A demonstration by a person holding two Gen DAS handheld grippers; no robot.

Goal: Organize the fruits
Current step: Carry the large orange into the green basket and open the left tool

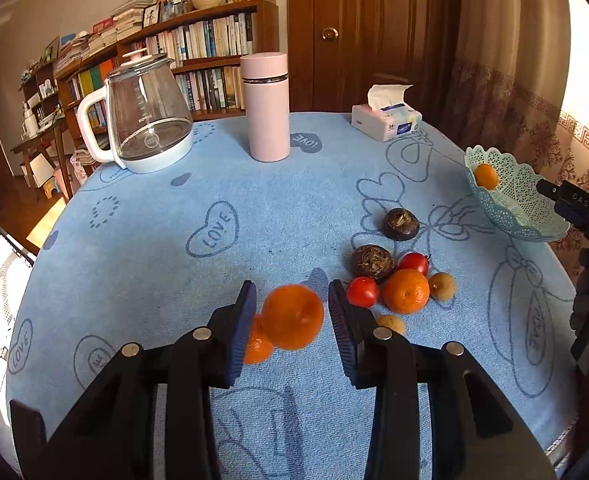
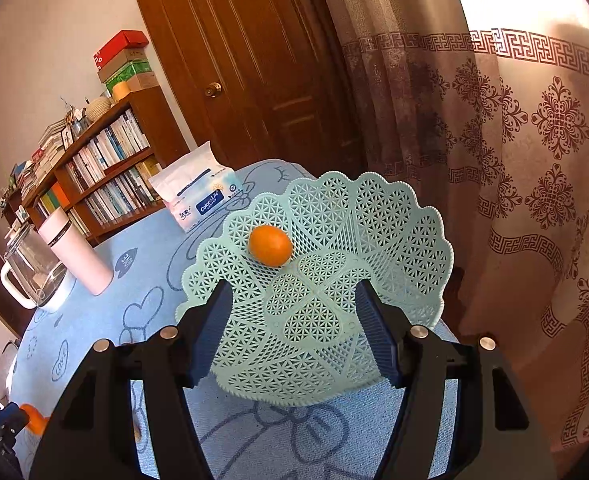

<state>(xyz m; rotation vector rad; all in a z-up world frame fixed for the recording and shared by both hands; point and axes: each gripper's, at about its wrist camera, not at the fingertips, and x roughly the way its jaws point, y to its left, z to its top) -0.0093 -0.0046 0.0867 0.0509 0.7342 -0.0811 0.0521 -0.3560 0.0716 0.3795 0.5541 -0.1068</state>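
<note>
Two claws, left claw (image 1: 290, 320) gripping orange (image 1: 292, 316), right claw (image 2: 290, 332) open over basket (image 2: 394, 240), kettle (image 1: 146, 120) behind

basket (image 2: 334, 240): perforated plastic | tablecloth (image 1: 174, 280): matt napped cloth | kettle (image 1: 146, 112): glossy glass

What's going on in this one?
A person with two handheld grippers is putting fruit into a pale green plastic lattice basket. The left gripper grips a round orange mandarin above the blue tablecloth. The right gripper is open over the basket, which holds one small orange fruit. More loose fruit lies on the cloth.
</note>
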